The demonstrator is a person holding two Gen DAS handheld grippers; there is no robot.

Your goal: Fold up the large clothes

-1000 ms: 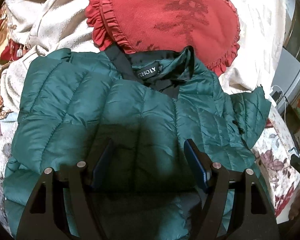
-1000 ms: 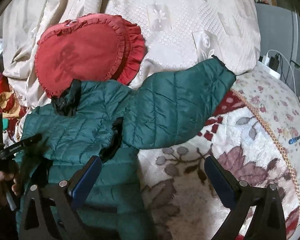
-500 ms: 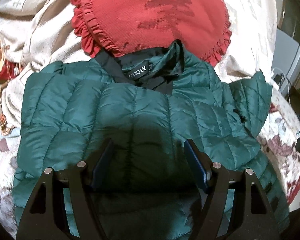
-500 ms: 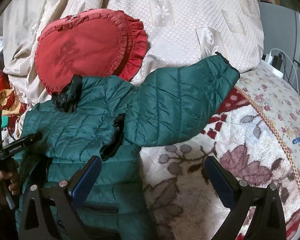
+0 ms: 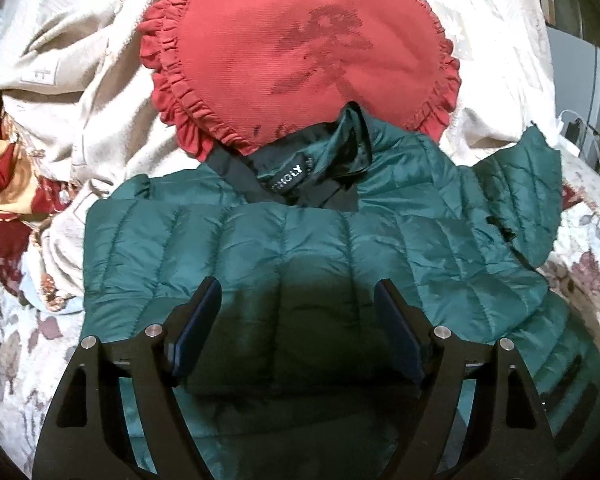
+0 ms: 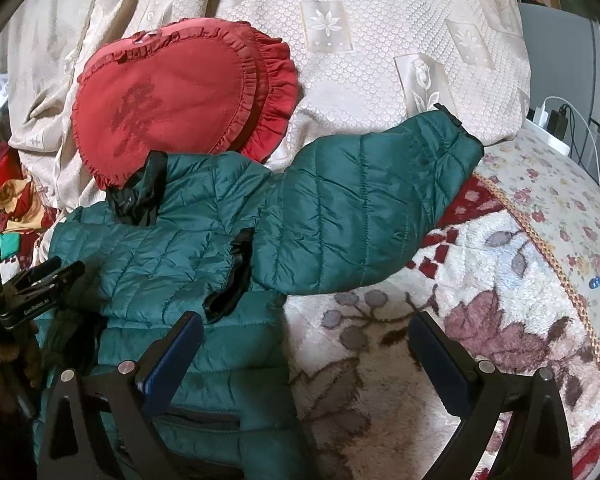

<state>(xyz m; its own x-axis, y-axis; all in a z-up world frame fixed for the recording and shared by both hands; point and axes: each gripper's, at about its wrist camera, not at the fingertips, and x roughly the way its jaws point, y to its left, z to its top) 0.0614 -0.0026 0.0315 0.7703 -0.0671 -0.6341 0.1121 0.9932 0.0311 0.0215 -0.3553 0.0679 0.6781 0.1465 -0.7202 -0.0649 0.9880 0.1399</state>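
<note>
A dark green quilted jacket (image 5: pixel 340 248) lies spread on a bed covered by a flowered blanket (image 6: pixel 480 320), its front facing up and its black-lined collar (image 5: pixel 324 164) pointing toward the head of the bed. The collar touches the lower edge of a red heart-shaped pillow (image 5: pixel 300 56) with a ruffled border, which leans on a cream patterned bedspread (image 6: pixel 380 40). On the left-wrist side, one sleeve is folded across the chest of the jacket, so the body looks like a flat block there. The other sleeve (image 6: pixel 364 208) stretches out to the side over the blanket, its cuff reaching the edge of the cream bedspread.

The left tongs (image 5: pixel 298 300) hover over the middle of the jacket. They stand spread, having just been opening wider, and nothing is pinched: the fabric lies below them, not pressed by the pads. In the right-wrist view the same left tongs (image 6: pixel 40 284) show at the left edge, held by a hand (image 6: pixel 4 368).

The right tongs (image 6: pixel 306 344) are spread wide and empty, poised over the seam where the jacket's side meets the blanket, below the outstretched sleeve. A white charger with cables (image 6: pixel 552 120) sits on a ledge at the far right.
</note>
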